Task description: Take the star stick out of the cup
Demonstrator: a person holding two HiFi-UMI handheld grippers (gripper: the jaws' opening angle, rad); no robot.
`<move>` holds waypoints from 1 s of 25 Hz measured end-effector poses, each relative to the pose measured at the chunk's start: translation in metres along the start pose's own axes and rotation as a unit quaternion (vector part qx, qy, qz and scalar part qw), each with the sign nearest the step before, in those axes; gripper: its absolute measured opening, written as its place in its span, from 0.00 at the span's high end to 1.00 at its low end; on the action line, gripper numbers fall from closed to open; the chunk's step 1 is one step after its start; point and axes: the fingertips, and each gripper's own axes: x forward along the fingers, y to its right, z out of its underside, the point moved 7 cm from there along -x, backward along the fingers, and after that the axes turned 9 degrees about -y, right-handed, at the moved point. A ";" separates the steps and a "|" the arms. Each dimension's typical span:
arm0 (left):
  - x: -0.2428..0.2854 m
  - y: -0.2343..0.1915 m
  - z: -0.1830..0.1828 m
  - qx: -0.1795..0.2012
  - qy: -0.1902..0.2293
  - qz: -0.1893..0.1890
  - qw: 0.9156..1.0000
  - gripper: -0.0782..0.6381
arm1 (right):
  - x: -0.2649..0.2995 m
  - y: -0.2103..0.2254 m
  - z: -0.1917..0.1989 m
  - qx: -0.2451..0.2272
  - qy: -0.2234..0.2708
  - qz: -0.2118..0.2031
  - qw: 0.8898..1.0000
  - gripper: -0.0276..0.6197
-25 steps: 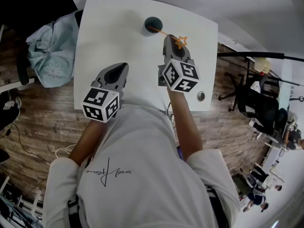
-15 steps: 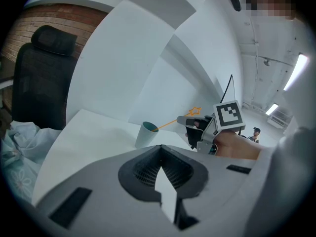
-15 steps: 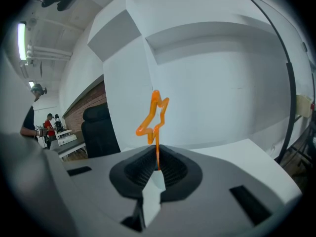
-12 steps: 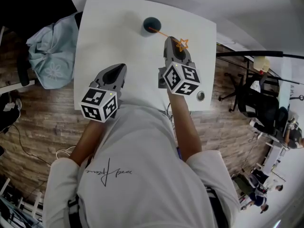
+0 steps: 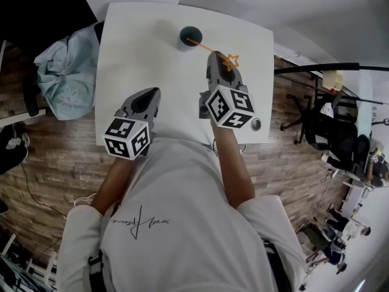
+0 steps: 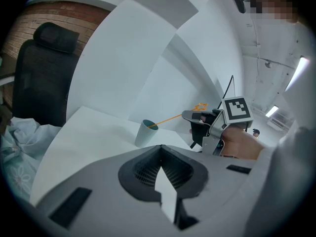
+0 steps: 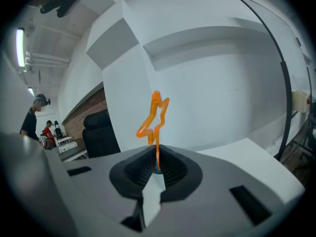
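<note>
A grey-blue cup (image 5: 191,36) stands upright at the far side of the white table (image 5: 134,41). The orange star stick (image 5: 209,45) leans out of it to the right, its lower end still in the cup's mouth. My right gripper (image 5: 217,62) is shut on the stick just below the star (image 5: 231,61). In the right gripper view the star (image 7: 154,115) rises straight out of the closed right gripper (image 7: 158,168). My left gripper (image 5: 146,99) hovers over the table's near left, shut on nothing. The left gripper view shows the cup (image 6: 146,133), the stick (image 6: 173,118) and the right gripper (image 6: 195,116).
A light blue cloth (image 5: 64,72) lies on a chair left of the table. A black office chair (image 5: 328,135) stands at the right on the wooden floor. A round cable grommet (image 5: 256,124) sits near the table's right front corner.
The whole head view has shifted slightly. The right gripper keeps its hold on the stick, and the stick's end stays in the cup. The left gripper has not moved.
</note>
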 end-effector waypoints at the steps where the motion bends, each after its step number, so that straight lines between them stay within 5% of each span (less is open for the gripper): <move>1: 0.000 0.000 0.000 0.001 0.000 0.000 1.000 0.88 | -0.001 0.000 0.000 0.000 0.001 0.000 1.000 0.92; 25: -0.003 0.003 0.002 0.009 0.000 0.002 1.000 0.88 | -0.027 0.002 -0.004 0.005 0.009 0.000 1.000 0.92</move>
